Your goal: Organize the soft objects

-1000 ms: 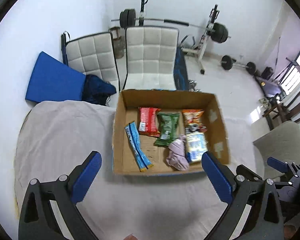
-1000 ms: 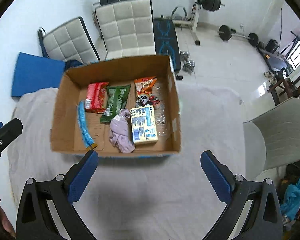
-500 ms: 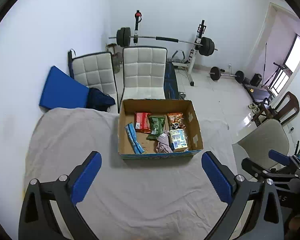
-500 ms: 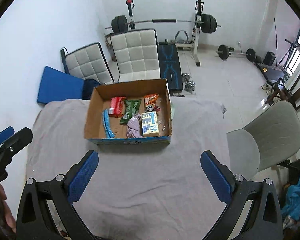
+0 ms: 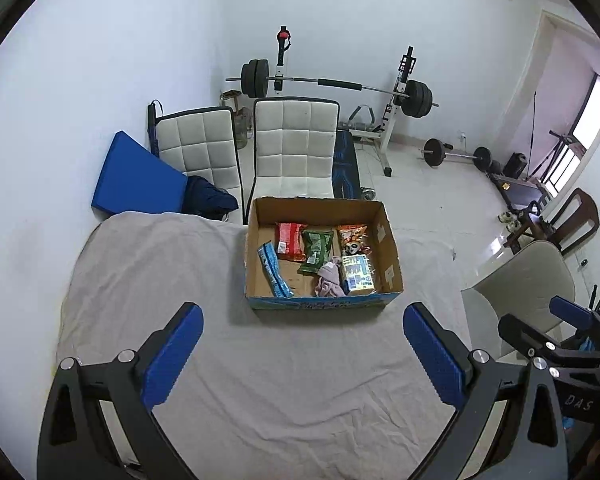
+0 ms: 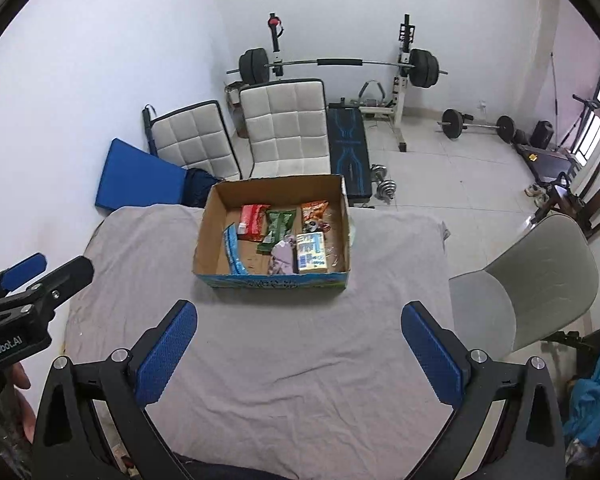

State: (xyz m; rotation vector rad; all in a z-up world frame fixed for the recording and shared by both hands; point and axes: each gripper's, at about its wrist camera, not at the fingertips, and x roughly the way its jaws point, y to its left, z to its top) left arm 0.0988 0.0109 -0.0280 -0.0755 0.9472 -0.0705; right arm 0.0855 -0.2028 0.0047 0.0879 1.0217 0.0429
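Both tools hang high above the counter draped in a grey cloth (image 5: pixel 260 380), well apart from the open brown cardboard box (image 5: pixel 392 256) that sits toward its far edge. The left gripper (image 5: pixel 304 354) is spread wide and holds nothing, and so is the right gripper (image 6: pixel 300 350). Inside the box lie the soft things: a crumpled pale mauve cloth (image 5: pixel 331 280) touching a yellow-and-blue printed carton (image 5: pixel 358 276), with a green snack pouch (image 5: pixel 316 250), a red snack pouch (image 5: pixel 290 236), an orange snack pouch (image 5: pixel 352 236) and a long blue wrapper (image 5: pixel 275 270). The main risk is probably a crowded grasp: the mauve cloth rests against the carton and the green pouch, so a wide gripper could catch both. A reach over the near box wall could also drag the light box along the loose grey cloth.
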